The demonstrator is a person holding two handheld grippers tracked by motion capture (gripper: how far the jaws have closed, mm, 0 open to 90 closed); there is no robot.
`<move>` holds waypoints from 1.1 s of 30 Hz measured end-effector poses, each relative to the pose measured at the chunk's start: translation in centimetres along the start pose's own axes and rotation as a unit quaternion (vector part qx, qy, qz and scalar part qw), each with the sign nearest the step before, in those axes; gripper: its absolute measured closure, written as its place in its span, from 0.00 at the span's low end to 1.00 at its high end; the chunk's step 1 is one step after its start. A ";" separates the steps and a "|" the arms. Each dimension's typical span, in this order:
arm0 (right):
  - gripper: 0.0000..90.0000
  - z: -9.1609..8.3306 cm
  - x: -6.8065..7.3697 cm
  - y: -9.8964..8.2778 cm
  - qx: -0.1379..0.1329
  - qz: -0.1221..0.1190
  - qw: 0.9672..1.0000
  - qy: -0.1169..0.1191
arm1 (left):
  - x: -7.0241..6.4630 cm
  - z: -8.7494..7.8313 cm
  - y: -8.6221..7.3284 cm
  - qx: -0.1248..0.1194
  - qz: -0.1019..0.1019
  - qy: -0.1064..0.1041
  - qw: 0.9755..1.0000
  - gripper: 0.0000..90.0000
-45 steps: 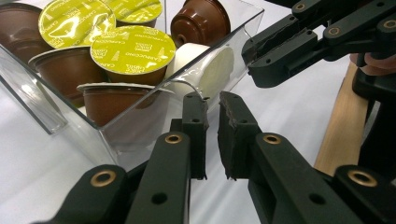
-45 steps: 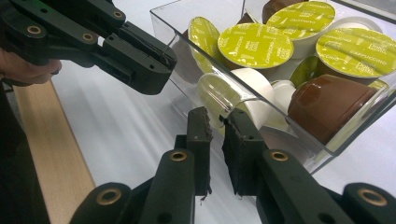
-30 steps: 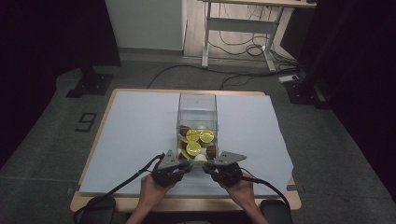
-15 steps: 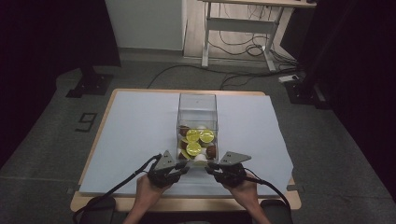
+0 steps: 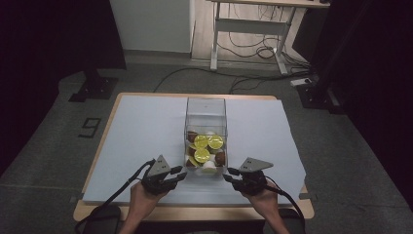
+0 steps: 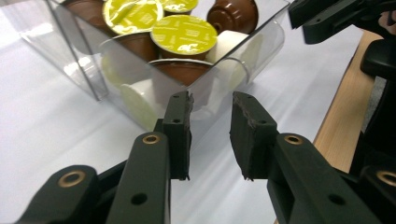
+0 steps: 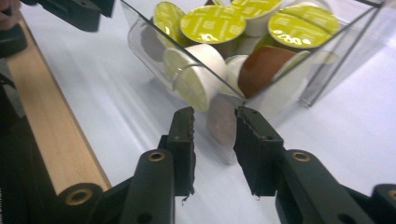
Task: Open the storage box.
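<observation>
we've got the clear box [image 5: 205,117] of capsules [image 5: 201,155] sitting between our left gripper [image 5: 179,174] and right gripper [image 5: 232,174]. both have just been opening, jaws apart, nothing between them, each just off a near corner.

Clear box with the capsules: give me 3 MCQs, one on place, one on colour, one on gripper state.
1. Where does the clear box stand?
A. near the middle of the table, towards the person's edge
B. on the floor by the desk
C. at the far left corner

2. What colour are the foil lids of the capsules that face up?
A. red
B. yellow-green
C. blue

3. How do the left gripper and the right gripper stand?
A. both clamped on the box
B. one lifts a capsule
C. both open, just off the box's near corners

Key: 1 A, the high view shows it on the pale sheet between the grippers. 2 B, the lids show yellow-green in both gripper views. 3 C, the jaws have just been opening, with a gap and nothing between them.
</observation>
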State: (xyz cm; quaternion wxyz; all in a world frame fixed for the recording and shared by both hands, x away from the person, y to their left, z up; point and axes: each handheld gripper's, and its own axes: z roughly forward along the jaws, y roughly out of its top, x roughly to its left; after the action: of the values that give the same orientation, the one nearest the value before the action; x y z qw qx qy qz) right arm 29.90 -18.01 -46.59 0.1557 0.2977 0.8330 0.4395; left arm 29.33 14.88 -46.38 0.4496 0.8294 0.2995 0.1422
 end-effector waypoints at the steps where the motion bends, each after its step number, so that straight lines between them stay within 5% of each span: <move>1: 0.72 -0.1 -0.1 0.0 0.000 0.000 1.000 -0.003 | 0.1 -0.1 0.0 0.001 -0.001 0.002 1.000 0.74; 14: 0.51 -0.9 -2.3 -0.3 0.013 0.011 0.999 -0.035 | 3.1 -0.6 -1.0 0.010 -0.018 0.035 0.999 0.57; 25: 0.27 0.3 -5.2 -0.8 0.043 0.036 0.996 -0.066 | 5.1 0.4 -2.1 0.032 -0.035 0.059 0.997 0.25; 33: 0.15 1.7 -6.7 -2.1 0.073 0.047 0.993 -0.083 | 6.2 1.5 -3.3 0.059 -0.048 0.069 0.995 0.13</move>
State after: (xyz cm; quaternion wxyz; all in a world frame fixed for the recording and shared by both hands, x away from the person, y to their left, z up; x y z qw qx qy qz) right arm 35.19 -22.10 -49.32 0.1814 0.3822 0.8325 0.3577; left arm 33.71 19.18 -50.19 0.3841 0.8276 0.3768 0.1597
